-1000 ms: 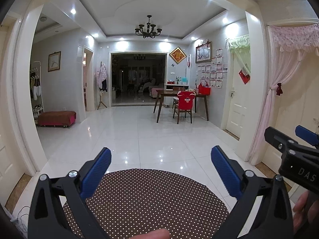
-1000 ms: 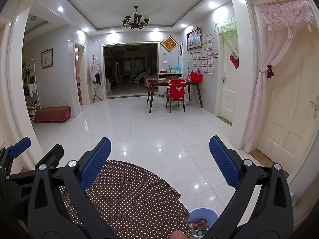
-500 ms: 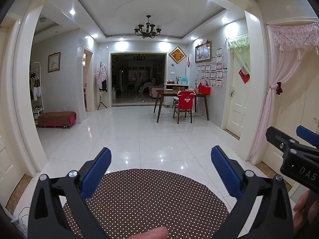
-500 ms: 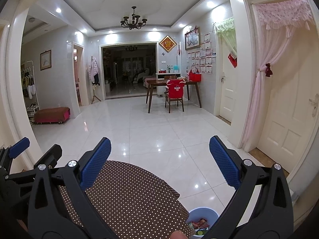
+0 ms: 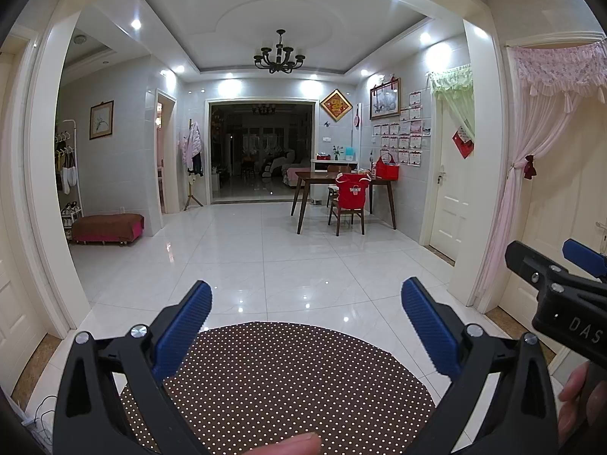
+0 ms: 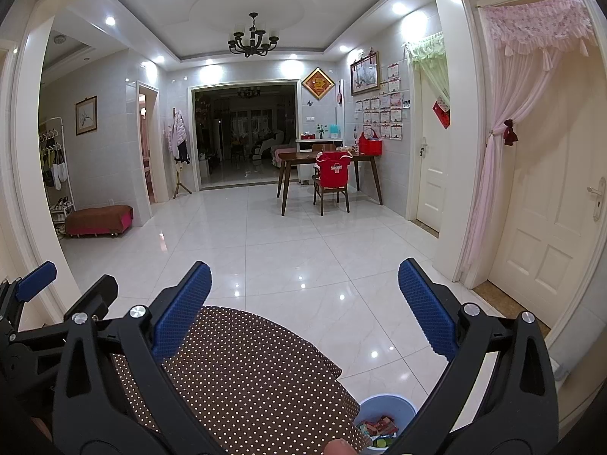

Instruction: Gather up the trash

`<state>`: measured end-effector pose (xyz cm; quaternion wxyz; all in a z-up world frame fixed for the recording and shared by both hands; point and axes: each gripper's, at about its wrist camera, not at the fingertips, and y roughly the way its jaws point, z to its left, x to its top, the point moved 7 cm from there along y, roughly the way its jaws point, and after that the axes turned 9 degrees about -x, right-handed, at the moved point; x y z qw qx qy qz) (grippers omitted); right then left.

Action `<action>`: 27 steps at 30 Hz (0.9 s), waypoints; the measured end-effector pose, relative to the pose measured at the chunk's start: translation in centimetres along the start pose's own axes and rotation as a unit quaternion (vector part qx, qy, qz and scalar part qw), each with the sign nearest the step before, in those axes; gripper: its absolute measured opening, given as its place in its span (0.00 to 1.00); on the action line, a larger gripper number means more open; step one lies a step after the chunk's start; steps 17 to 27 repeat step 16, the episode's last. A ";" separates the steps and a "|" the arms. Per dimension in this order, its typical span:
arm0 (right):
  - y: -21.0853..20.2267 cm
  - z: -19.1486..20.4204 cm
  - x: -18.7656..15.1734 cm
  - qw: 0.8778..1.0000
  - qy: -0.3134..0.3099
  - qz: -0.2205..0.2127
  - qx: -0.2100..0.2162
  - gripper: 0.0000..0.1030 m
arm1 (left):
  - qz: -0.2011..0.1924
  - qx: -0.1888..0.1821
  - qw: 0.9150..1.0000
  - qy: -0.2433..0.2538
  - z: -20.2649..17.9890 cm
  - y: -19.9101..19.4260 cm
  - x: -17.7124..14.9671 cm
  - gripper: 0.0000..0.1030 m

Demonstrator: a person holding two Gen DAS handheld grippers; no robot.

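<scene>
Both the left tongs [image 5: 306, 322] and right tongs [image 6: 304, 303] were held wide and empty above the brown dotted round table [image 6: 246, 371], while light, crushable wrappers, best pinched at an edge, were seen in the pale blue plastic bin [image 6: 383, 407] at lower right.

Glossy tile, matt cloth, ribbed plastic

The floor [image 5: 265, 258] is polished white tile mirroring the ceiling lights — the round table's dotted brown cloth [image 5: 280, 379] looks matt and woven. Gripper arms are black plastic with metal screws, pads [image 6: 425, 311] blue and ribbed; the bin [image 6: 383, 405] is smooth blue plastic — the far table [image 6: 296, 159] dark wood.
</scene>
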<state>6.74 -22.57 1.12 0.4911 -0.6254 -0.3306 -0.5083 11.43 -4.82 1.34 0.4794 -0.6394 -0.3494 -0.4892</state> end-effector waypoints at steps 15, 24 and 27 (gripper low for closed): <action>-0.3 0.2 -0.1 1.000 0.002 -0.003 -0.003 0.94 | -0.004 -0.005 1.000 -0.007 0.0 -0.3 0.3 0.95; -0.4 0.3 0.0 1.000 0.003 -0.003 -0.003 0.94 | -0.004 -0.006 1.000 -0.007 -0.1 -0.3 0.3 0.95; -0.4 0.3 0.0 1.000 0.003 -0.003 -0.003 0.94 | -0.004 -0.006 1.000 -0.007 -0.1 -0.3 0.3 0.95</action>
